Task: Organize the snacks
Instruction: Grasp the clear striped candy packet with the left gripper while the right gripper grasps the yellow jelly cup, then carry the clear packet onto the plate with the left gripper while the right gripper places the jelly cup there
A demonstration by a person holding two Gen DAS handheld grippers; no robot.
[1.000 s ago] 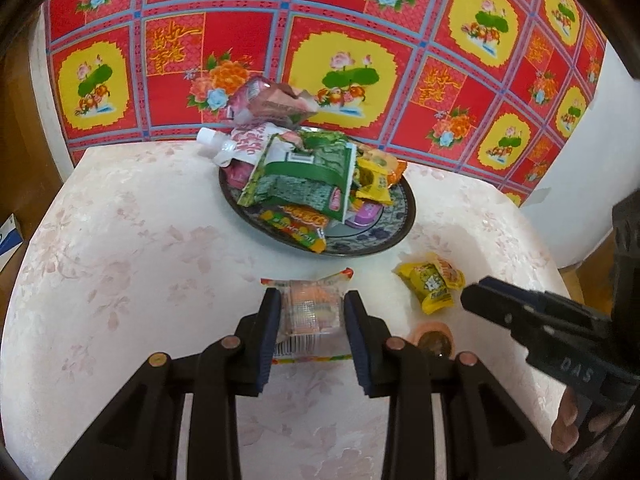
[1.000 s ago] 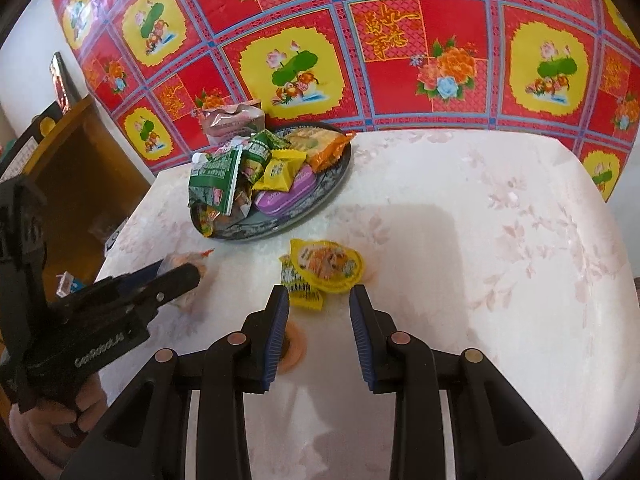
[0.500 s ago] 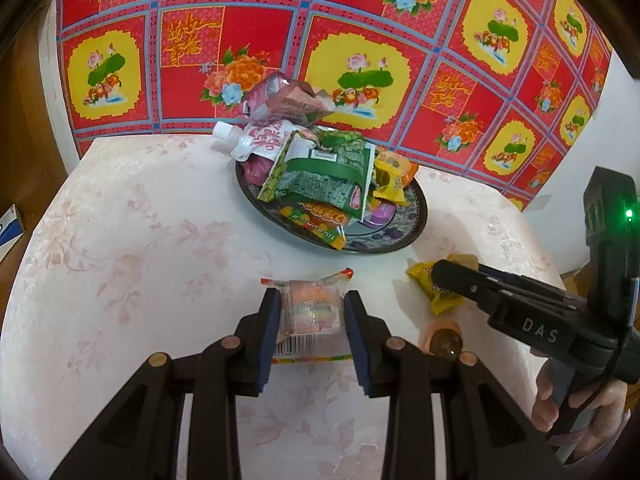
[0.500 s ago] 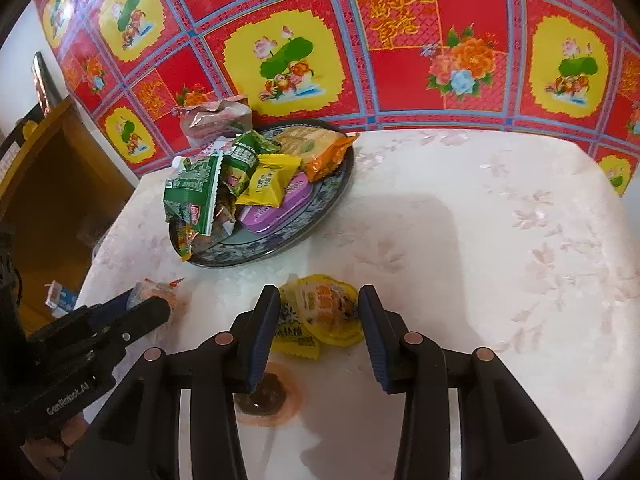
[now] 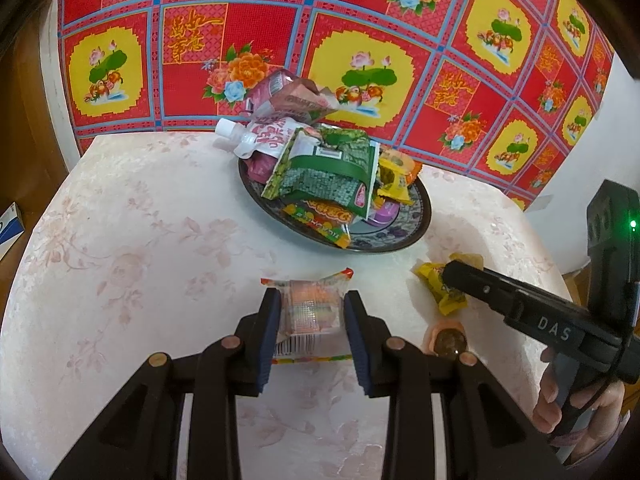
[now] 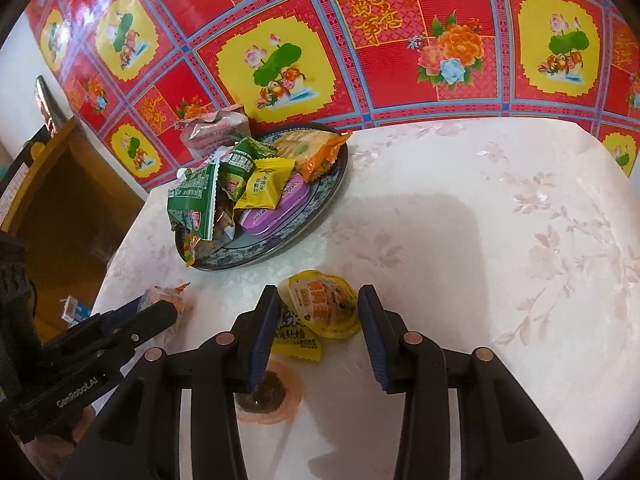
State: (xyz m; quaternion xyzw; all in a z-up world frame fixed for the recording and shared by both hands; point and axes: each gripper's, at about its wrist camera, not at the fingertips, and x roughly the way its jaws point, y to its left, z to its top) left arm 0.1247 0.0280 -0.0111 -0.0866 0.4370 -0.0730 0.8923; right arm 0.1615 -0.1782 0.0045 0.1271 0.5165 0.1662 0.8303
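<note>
My left gripper (image 5: 311,316) is clamped on a clear snack packet (image 5: 308,312), its long axis running away from me on the table (image 5: 140,240). My right gripper (image 6: 318,312), part open, straddles a yellow jelly cup (image 6: 326,304) without touching.

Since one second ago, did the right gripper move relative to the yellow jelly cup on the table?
Yes. The right gripper has advanced toward the plate, and the yellow jelly cup now lies between its fingers instead of ahead of them.
</note>
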